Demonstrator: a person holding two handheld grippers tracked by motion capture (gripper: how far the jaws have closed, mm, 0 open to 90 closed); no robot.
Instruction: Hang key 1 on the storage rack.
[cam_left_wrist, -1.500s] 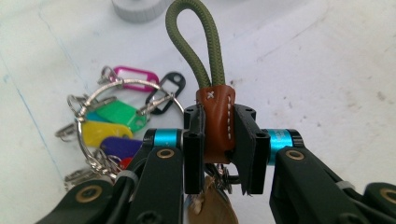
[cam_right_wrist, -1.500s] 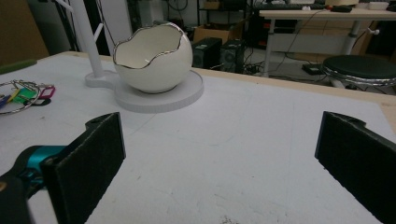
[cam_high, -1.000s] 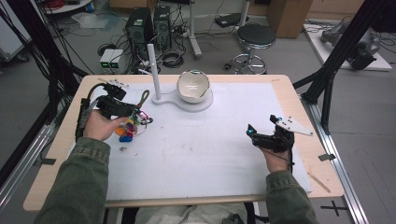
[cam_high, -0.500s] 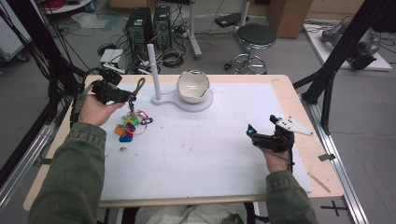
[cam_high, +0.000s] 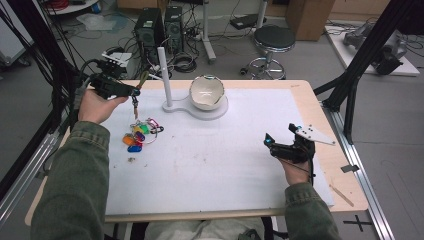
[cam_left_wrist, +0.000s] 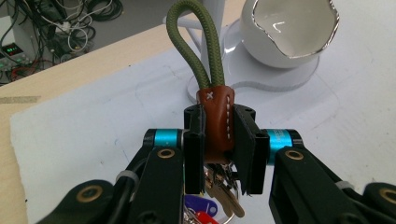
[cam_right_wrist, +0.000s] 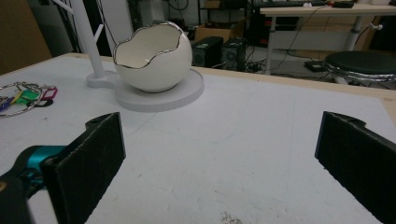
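Note:
My left gripper (cam_high: 131, 92) is at the table's far left, shut on the brown leather tab (cam_left_wrist: 219, 123) of a key bunch. The tab's green cord loop (cam_left_wrist: 196, 42) sticks out past the jaws toward the white post (cam_high: 164, 75). Coloured key tags and rings (cam_high: 140, 132) hang under the tab, down at the white mat (cam_high: 225, 165); I cannot tell whether they touch it. A white egg-shaped bowl (cam_high: 206, 92) shares the post's base. My right gripper (cam_high: 280, 145) rests at the near right, its jaws wide open over bare mat (cam_right_wrist: 224, 158).
The bowl (cam_right_wrist: 152, 56) and post (cam_right_wrist: 88, 37) stand at the far middle of the table. A thin wooden stick (cam_high: 342, 195) lies by the right edge. A stool (cam_high: 274, 40) and computer towers (cam_high: 160, 25) stand on the floor beyond.
My left hand has risen and drawn back toward the far left corner, pulling the tab and cord up, while the bunch of tags stays about where it was. The right hand has not moved.

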